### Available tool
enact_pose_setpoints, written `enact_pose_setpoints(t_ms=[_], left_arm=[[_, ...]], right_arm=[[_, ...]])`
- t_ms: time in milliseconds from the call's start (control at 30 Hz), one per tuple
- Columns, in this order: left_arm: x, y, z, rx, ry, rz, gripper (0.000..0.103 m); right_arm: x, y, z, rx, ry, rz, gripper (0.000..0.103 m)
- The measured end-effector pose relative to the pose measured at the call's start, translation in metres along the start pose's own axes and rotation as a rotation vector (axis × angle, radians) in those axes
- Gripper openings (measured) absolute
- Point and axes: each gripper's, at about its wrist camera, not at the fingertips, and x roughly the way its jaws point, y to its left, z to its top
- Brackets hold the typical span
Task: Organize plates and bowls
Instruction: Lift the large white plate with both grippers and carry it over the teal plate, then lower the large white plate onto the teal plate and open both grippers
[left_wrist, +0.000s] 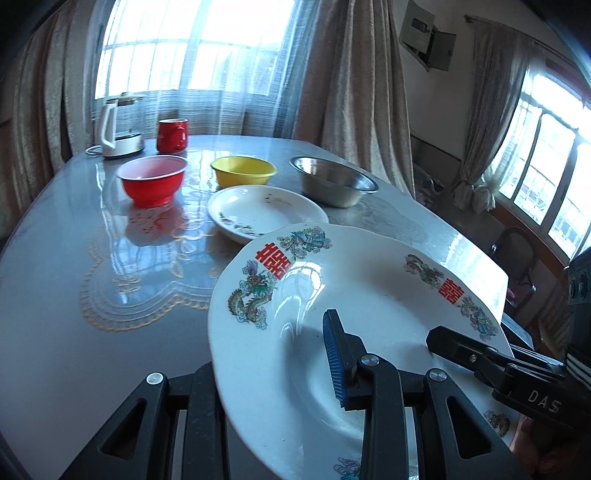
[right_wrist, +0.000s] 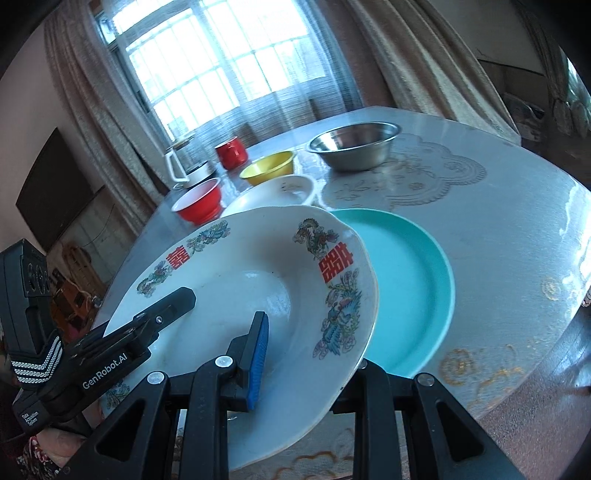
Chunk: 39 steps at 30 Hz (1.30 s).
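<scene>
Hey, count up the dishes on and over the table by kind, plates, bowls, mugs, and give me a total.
Plates: 3 (dragon plate, teal plate, small white plate)
Bowls: 3 (red bowl, yellow bowl, steel bowl)
Mugs: 1 (red mug)
Total: 7

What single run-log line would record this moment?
left hand-held gripper: shut on dragon plate | right hand-held gripper: shut on dragon plate | plate: tilted above teal plate | bowls: unstacked
</scene>
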Motion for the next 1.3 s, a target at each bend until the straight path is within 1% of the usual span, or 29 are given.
enact_pose_setpoints(t_ms=[333, 567, 800, 1000, 1100, 1167, 1233, 1300], left_arm=[[0.029, -0.014, 0.007, 0.009, 0.044, -0.024, 0.033], [0.047, -0.021, 0.009, 0.005, 0.080, -0.021, 0.033], [0.056, -0.028, 0.006, -0.004, 0.113, -0.028, 0.033], [0.057, -0.044, 0.000, 0.027, 0.106, -0.044, 0.033], [0.058, -0.046, 0.003, 0.030, 0.117, -0.049, 0.034], [0.059, -0.046, 0.007, 0.034, 0.119, -0.036, 0.034], [0.060, -0.046, 0.011, 0.049, 0.105, -0.012, 0.034], [0.062, -0.043, 0.015, 0.043, 0.103, 0.000, 0.034]], right_arm=[[0.004, -0.024, 0.005, 0.030, 0.010, -0.032, 0.025], [0.011, -0.037, 0.008, 0.040, 0.030, -0.045, 0.025], [0.013, -0.049, 0.008, 0.051, 0.042, -0.059, 0.025], [0.005, -0.066, 0.008, 0.073, 0.036, -0.086, 0.025], [0.001, -0.073, 0.007, 0.085, 0.027, -0.080, 0.025], [0.000, -0.072, 0.009, 0.076, 0.022, -0.092, 0.025], [0.002, -0.070, 0.011, 0.061, 0.016, -0.101, 0.025], [0.004, -0.069, 0.013, 0.064, 0.011, -0.091, 0.025]])
